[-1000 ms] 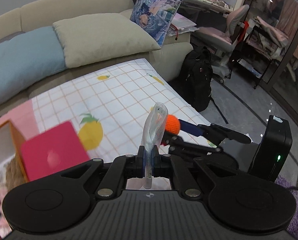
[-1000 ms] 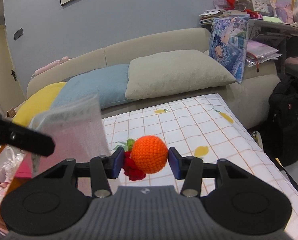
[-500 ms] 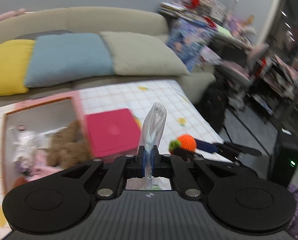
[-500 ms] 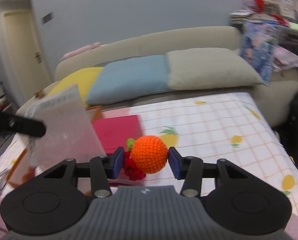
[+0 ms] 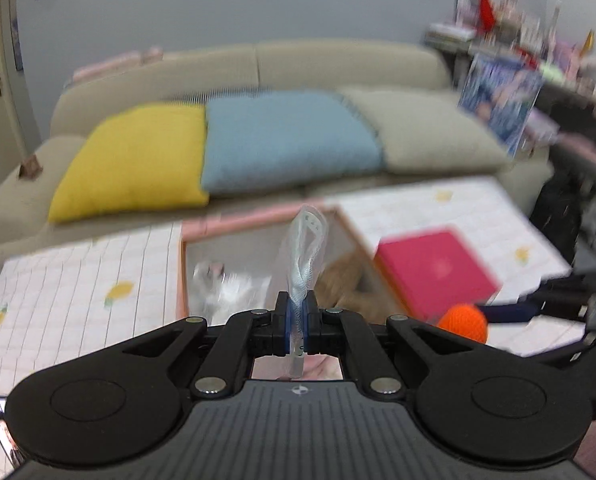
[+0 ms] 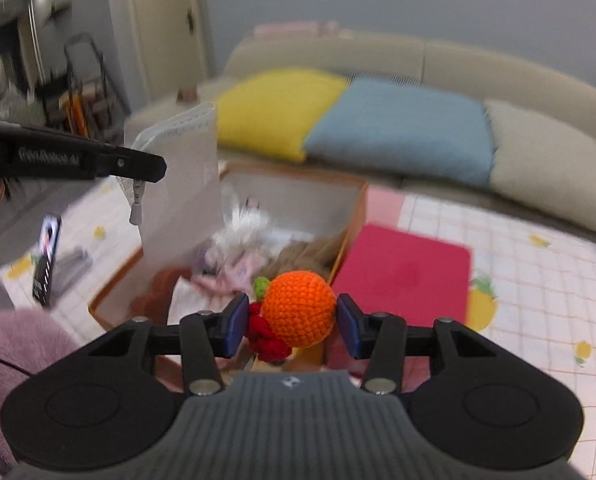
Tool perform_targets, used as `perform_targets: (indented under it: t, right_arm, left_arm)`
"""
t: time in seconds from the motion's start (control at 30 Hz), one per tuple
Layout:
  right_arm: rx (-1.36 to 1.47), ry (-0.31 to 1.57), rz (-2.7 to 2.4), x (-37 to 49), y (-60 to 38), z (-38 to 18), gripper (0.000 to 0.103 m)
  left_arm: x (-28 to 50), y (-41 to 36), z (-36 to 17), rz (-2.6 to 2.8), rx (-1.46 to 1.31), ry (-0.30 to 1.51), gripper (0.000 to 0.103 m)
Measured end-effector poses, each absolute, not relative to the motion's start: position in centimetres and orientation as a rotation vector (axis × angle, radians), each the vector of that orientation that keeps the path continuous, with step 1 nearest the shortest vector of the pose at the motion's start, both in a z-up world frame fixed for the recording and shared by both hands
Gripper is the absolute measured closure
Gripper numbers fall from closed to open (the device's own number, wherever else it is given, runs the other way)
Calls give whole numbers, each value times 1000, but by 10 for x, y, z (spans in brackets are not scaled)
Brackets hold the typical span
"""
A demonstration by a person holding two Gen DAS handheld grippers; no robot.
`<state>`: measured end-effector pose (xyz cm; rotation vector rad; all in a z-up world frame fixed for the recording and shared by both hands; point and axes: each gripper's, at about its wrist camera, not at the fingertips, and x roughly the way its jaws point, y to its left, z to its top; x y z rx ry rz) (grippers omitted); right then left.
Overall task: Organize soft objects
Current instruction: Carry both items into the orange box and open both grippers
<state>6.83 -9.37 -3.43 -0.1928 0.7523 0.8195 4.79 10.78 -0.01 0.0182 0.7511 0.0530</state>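
Observation:
My left gripper is shut on the edge of a clear zip pouch, which stands up between its pads. From the right wrist view this pouch hangs at the left over the open orange-rimmed box. My right gripper is shut on an orange crochet ball with a red crochet piece and a green bit attached. It hovers above the box's near right corner. The box holds white and brown plush toys.
A magenta flat lid lies right of the box on the checked fruit-print cloth. A phone on a stand is at the left and a purple fluffy fabric sits near the bottom left. Behind is a sofa with a yellow cushion and blue and beige ones.
Both views have swung left, so the box with plush toys has come from the left edge to the middle. Both grips look the same.

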Motion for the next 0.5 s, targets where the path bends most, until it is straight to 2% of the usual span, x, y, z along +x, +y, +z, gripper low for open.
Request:
perform_targets:
  t: [0.2, 0.33, 0.5]
  right_arm:
    - [-244, 831, 810, 73, -70, -51, 55]
    - [-263, 871, 802, 73, -66, -59, 55]
    - [-285, 890, 817, 74, -62, -60, 55]
  left_arm:
    - [47, 117, -47, 12, -134, 906, 97]
    - [48, 121, -68, 22, -128, 1017, 96]
    - [43, 140, -81, 15, -269, 1084, 90]
